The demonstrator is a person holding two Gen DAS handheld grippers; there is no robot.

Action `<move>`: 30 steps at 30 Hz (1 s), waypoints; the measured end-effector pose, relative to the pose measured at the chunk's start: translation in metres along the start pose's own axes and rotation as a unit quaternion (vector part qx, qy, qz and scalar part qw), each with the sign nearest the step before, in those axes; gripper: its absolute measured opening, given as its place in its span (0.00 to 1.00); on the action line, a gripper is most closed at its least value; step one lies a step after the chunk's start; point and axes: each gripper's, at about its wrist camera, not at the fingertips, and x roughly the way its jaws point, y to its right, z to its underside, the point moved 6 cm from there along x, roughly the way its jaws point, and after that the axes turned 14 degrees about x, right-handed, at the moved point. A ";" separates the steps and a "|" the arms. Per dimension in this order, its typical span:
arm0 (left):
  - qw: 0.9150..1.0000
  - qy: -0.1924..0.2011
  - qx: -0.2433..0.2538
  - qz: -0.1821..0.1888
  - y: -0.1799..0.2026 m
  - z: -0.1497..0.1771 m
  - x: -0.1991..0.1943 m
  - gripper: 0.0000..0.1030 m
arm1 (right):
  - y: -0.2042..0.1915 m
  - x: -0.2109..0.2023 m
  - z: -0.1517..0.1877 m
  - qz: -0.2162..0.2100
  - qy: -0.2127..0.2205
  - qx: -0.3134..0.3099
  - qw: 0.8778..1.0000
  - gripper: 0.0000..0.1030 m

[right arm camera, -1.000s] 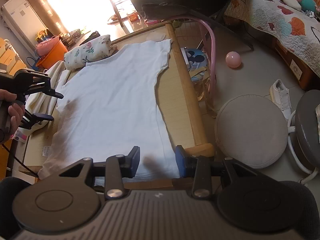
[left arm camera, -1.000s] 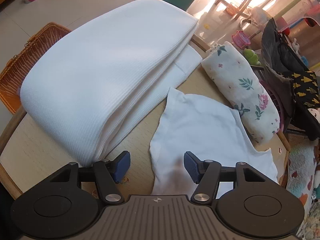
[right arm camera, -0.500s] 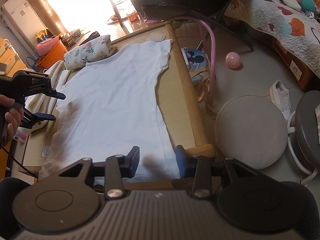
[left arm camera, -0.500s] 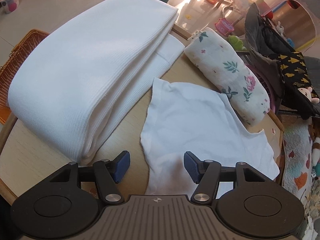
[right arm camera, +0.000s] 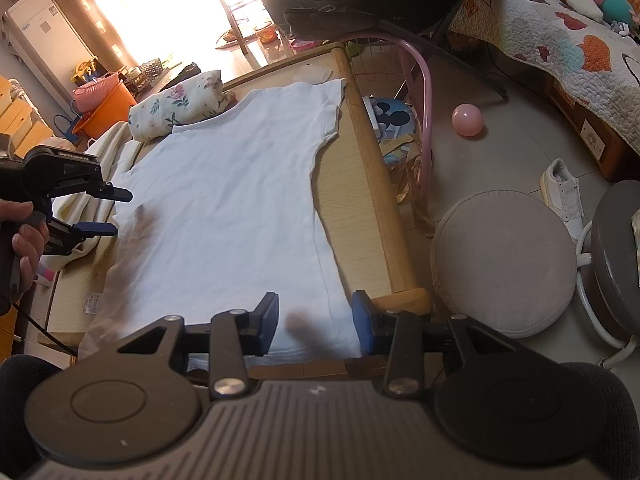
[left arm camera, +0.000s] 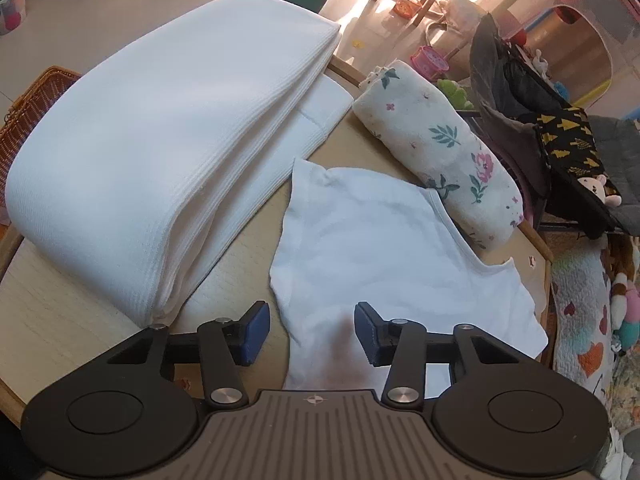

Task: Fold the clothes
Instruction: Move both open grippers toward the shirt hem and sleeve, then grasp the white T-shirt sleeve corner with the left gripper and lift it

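A white T-shirt lies flat on the wooden table, collar toward the far end. My right gripper hovers open over the shirt's hem at the near right corner, pads apart on either side of the cloth. My left gripper is above the shirt's left side edge near the sleeve. Its jaws are closing, with the cloth's edge below and between them, and the pads do not press it. The right wrist view shows the left gripper held by a hand at the shirt's left edge.
A thick folded white blanket fills the table's left side. A rolled floral cloth lies by the collar. A wicker basket stands beyond the blanket. Right of the table are two round stools, a pink ball and a shoe.
The left gripper's jaws have narrowed, and it has tipped slightly over the shirt's edge. The right gripper and the shirt have stayed where they were.
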 end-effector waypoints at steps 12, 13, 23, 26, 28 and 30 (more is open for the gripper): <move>1.000 0.024 -0.009 0.005 -0.012 0.003 0.000 0.10 | -0.001 0.001 0.000 0.002 0.000 -0.003 1.000 0.40; 1.000 0.027 -0.006 0.005 -0.012 0.004 0.000 0.08 | -0.001 0.001 0.000 0.002 0.000 -0.003 1.000 0.40; 0.999 0.043 0.033 -0.002 -0.001 0.002 -0.004 0.06 | 0.001 -0.001 0.000 -0.002 -0.001 -0.001 1.000 0.40; 0.997 0.050 0.053 -0.006 0.006 0.000 -0.006 0.06 | 0.002 -0.001 0.000 -0.003 -0.002 0.000 1.000 0.40; 0.996 0.053 0.070 -0.010 0.012 -0.001 -0.007 0.05 | 0.001 -0.001 0.000 -0.002 -0.002 -0.001 1.000 0.40; 0.993 0.058 0.097 -0.015 0.020 -0.001 -0.010 0.05 | 0.001 -0.001 0.000 -0.002 -0.002 -0.001 1.000 0.40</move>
